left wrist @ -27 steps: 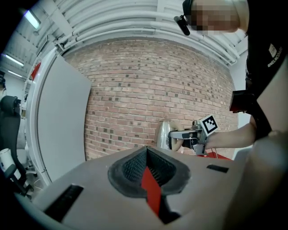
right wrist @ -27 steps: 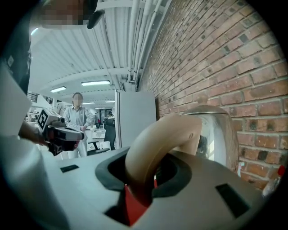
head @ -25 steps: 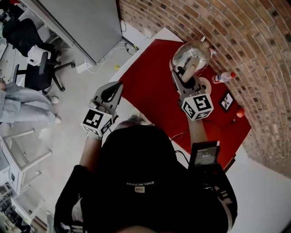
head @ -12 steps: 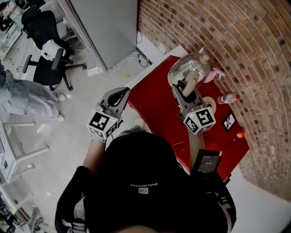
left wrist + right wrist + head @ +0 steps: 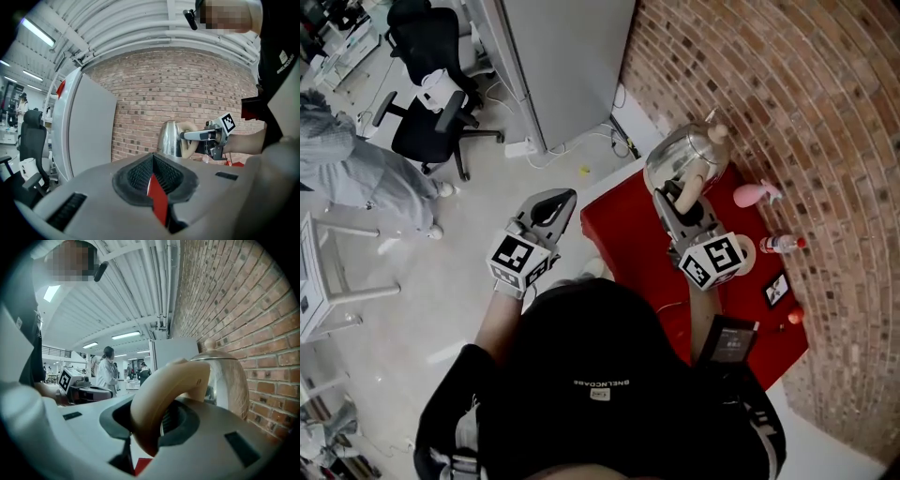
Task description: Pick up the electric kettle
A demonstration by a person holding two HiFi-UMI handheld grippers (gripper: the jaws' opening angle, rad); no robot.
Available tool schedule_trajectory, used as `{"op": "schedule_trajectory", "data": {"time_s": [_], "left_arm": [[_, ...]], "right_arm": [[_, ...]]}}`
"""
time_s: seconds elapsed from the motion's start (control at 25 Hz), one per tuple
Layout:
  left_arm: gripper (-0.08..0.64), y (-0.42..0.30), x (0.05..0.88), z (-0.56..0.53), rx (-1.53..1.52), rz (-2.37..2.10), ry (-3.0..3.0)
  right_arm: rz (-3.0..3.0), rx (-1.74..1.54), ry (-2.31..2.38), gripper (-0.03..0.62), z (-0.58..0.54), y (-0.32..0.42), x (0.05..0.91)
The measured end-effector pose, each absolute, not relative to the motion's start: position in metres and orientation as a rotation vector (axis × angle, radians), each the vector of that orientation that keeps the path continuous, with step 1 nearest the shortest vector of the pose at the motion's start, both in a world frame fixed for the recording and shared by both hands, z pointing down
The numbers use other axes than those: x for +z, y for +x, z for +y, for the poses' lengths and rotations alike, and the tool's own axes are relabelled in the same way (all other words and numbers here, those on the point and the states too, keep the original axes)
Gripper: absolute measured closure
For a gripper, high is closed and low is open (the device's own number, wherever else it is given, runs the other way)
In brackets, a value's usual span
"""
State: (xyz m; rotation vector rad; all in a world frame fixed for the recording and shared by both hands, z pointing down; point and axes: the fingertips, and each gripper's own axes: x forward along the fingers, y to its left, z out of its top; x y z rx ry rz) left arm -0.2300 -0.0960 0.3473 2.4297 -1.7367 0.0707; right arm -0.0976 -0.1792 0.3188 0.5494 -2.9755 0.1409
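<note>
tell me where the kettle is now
Head view, right of centre: the right gripper holds the kettle over the far corner of the red table, beside the brick wall.

A red table (image 5: pixel 623 239) is seen here. A pink thing (image 5: pixel 748 194), a small bottle (image 5: pixel 783 244) and a dark frame (image 5: pixel 776 290) are laid on it.

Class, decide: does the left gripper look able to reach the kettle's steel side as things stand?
Probably yes. The left gripper holds nothing, and only open air lies between it and the kettle; the right gripper grips just the handle.
</note>
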Motion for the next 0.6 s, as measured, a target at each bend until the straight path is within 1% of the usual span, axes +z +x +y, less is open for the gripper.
{"op": "schedule_trajectory", "data": {"time_s": [0.28,0.6], "left_arm": [[0.554,-0.250,0.347,-0.087,0.063,-1.796,2.389],[0.554,-0.255,0.347,-0.082,0.060,-1.814,2.376]], "right_arm": [[-3.000,0.123,0.429,0.483,-0.163,-0.131,0.317],[-2.997,0.116,0.361,0.482,-0.150,-0.148,0.323]]}}
